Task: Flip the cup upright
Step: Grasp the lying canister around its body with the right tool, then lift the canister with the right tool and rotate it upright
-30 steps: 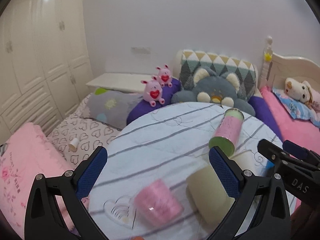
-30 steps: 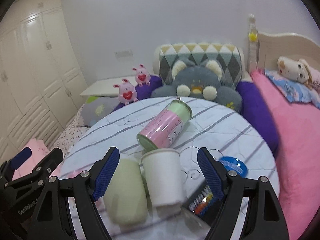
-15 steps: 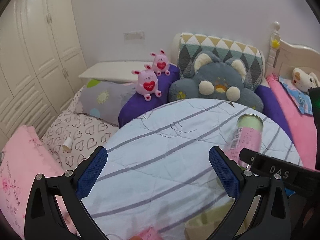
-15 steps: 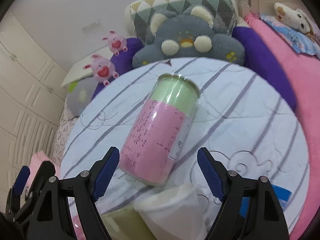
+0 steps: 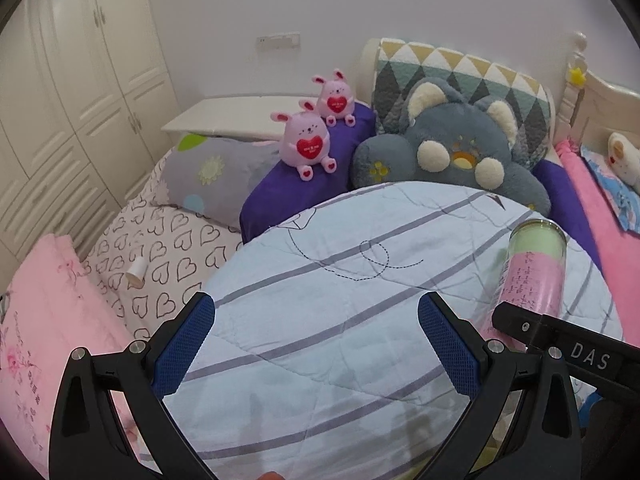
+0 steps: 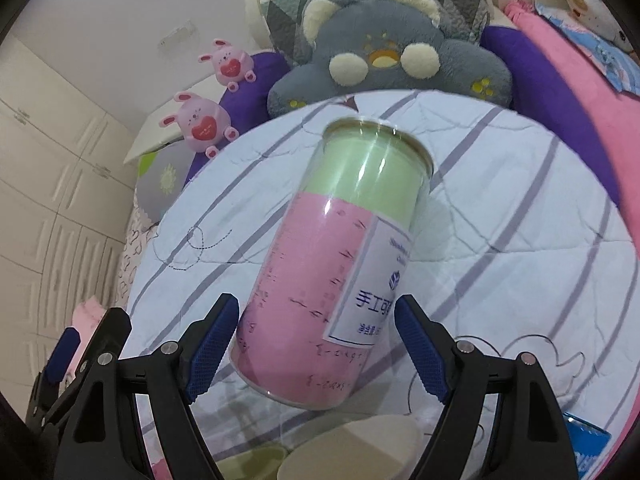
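A tall clear cup with a pink and green lining [image 6: 340,256] lies on its side on the round striped table [image 6: 520,216]. My right gripper [image 6: 316,344] is open, with the near end of the cup between its blue pads, not clamped. In the left wrist view the same cup [image 5: 528,276] lies at the right, partly hidden by the right gripper's black body. My left gripper [image 5: 316,344] is open and empty above the table's middle.
A white cup [image 6: 352,452] and a pale green cup [image 6: 256,460] lie at the table's near edge below the right gripper. A blue object [image 6: 588,444] sits at the right edge. A grey plush cushion [image 5: 448,156] and pink plush bunnies [image 5: 306,144] lie behind the table.
My right gripper has moved forward over the white and green cups until its open fingers straddle the pink and green cup. My left gripper has moved forward past the small pink cup.
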Demonstrator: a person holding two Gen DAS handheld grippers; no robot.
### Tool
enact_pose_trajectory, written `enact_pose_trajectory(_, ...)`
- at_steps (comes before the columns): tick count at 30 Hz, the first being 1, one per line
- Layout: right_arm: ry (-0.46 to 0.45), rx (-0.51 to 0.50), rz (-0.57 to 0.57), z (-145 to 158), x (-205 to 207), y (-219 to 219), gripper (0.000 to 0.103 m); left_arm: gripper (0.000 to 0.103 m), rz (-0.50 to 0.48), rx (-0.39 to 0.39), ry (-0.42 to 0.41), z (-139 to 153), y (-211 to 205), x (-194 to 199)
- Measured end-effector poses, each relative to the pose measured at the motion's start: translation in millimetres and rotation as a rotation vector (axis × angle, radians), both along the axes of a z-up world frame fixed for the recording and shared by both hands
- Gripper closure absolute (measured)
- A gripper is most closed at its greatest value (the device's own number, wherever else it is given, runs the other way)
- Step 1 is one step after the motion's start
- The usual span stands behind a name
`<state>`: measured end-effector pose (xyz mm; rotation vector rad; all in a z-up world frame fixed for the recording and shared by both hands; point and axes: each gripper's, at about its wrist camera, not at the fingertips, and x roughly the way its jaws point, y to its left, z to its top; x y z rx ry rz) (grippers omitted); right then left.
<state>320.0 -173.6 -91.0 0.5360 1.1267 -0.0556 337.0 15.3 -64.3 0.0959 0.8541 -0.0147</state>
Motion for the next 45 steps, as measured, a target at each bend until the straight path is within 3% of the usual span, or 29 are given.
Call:
enact_pose_trajectory(4, 0.042, 0.069, 0.013, -16, 11, -5, 0.021, 0.000, -0.006, 0.022, 0.014, -6, -4, 5)
enact_pose_trajectory(9, 0.019, 0.055, 0.032, -20, 17, -7, 0.024, 0.000, -0.013, 0.015, 0.039, -11, -6, 8)
enact_pose_trajectory(33, -0.144, 0.062, 0.124, 16, -18, -1, 0.029, 0.000, 0.002, 0.005, -0.023, 21, 2, -30)
enact_pose_trajectory(45, 0.020, 0.026, 0.229, 2, 9, 15, 0.027, 0.000, 0.047, 0.039, -0.005, 7, 10, -24)
